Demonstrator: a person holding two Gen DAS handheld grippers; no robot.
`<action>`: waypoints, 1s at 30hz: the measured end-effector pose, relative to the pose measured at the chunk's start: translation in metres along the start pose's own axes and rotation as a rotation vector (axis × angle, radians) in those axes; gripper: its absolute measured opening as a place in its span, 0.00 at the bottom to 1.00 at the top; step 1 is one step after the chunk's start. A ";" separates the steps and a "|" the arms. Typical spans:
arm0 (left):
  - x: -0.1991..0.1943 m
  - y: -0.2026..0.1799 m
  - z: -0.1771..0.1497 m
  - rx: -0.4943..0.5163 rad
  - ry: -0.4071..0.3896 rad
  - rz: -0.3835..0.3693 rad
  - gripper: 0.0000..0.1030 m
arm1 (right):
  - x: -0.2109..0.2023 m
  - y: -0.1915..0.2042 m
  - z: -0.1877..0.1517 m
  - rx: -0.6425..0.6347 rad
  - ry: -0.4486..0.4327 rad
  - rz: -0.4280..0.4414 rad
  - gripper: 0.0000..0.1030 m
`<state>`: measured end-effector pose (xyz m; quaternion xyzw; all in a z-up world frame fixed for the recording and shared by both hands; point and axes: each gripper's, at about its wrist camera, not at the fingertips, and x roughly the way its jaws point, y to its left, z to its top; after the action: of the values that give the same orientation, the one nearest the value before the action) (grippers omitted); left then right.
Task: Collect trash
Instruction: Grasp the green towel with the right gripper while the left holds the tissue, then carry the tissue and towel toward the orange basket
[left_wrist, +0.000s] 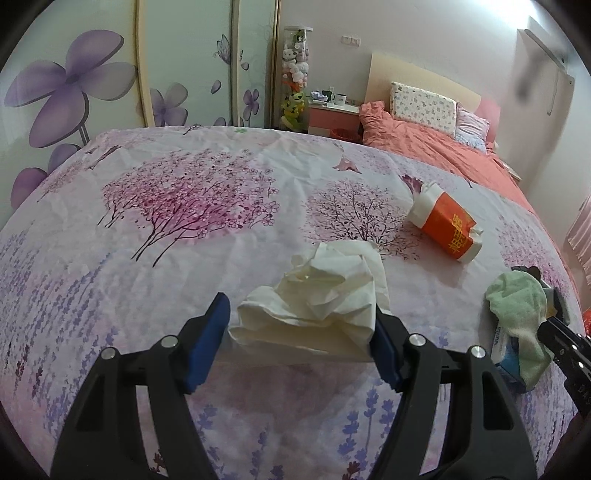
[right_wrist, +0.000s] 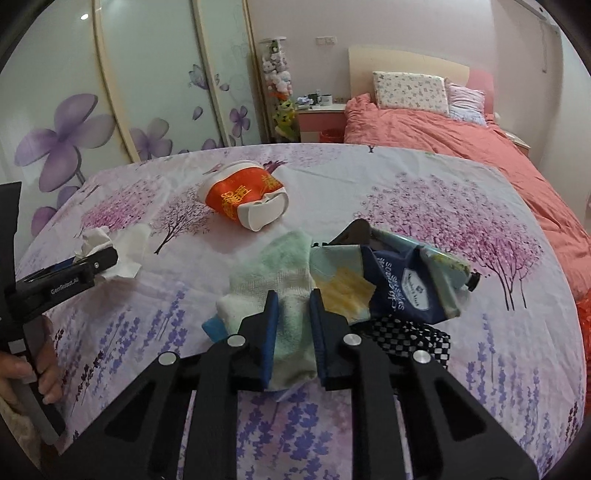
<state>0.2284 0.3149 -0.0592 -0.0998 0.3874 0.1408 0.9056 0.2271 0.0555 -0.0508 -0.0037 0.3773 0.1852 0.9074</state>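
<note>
A crumpled white tissue (left_wrist: 325, 288) lies on the flowered bedsheet (left_wrist: 184, 258). My left gripper (left_wrist: 301, 306) stands open around it; the right pad touches its edge and the left pad sits just beside it. From the right wrist view the tissue (right_wrist: 122, 243) and left gripper (right_wrist: 103, 260) are at the far left. My right gripper (right_wrist: 294, 295) is shut on a pale green cloth (right_wrist: 273, 266) atop a small pile. An orange-and-white bottle (right_wrist: 243, 199) lies on its side further back, also seen as the bottle (left_wrist: 447, 221) in the left wrist view.
The pile holds a dark blue pouch (right_wrist: 402, 291), a hand-cream tube (right_wrist: 443, 269), a yellowish cloth (right_wrist: 343, 291) and checkered fabric (right_wrist: 413, 336). A coral duvet (right_wrist: 461, 147) and pillows lie beyond. A red basket (left_wrist: 345, 134) stands by the nightstand (left_wrist: 332, 114). A hand (right_wrist: 22, 373) grips the left handle.
</note>
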 end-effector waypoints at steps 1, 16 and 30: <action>0.000 -0.001 0.000 0.000 0.000 -0.001 0.67 | -0.001 0.000 0.000 0.001 0.001 -0.001 0.19; -0.021 -0.018 0.002 0.030 -0.033 -0.018 0.67 | -0.040 0.006 0.005 -0.028 -0.096 0.063 0.05; -0.061 -0.062 0.011 0.091 -0.089 -0.066 0.67 | -0.107 -0.041 0.023 0.071 -0.261 0.069 0.05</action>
<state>0.2156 0.2489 -0.0029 -0.0650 0.3492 0.0974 0.9297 0.1877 -0.0148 0.0337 0.0655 0.2625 0.2016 0.9414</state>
